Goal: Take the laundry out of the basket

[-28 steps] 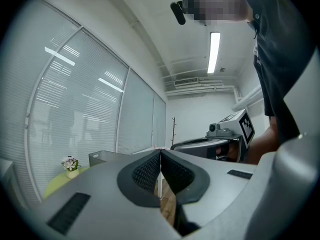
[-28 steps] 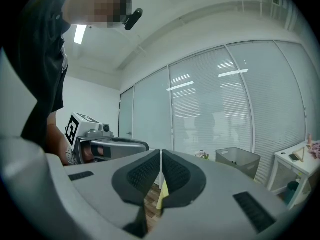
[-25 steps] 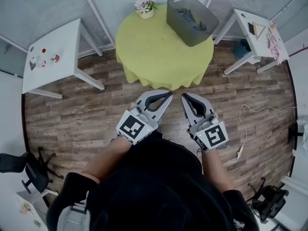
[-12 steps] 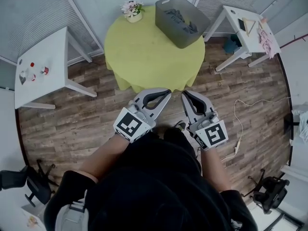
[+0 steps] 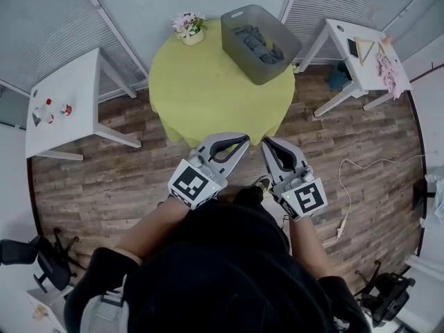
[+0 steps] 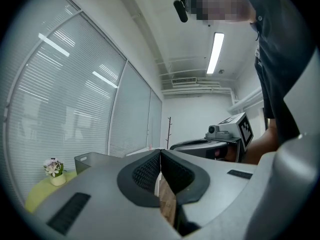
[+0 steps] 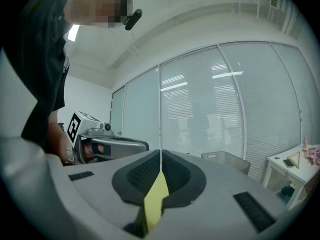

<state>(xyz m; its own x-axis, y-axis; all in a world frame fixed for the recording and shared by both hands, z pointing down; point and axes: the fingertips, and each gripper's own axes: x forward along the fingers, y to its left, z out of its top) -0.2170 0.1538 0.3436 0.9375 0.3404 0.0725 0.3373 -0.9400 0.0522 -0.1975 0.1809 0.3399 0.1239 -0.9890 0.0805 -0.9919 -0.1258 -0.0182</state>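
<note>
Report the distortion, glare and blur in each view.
Head view: fisheye curves the wooden plank floor; light is even, and the grey plastic laundry basket and round yellow-green clothed table are sharp. Left gripper view: black vignette, the long ceiling strip light blown out, the shut left gripper filling the bottom half. Right gripper view: same vignette, bright blinded windows curved.

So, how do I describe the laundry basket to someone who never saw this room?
Find the round table with the yellow-green cloth by the window blinds. The basket stands at its far right edge: grey, rectangular, holding dark clothes, unlike the small flower pot nearby.
</note>
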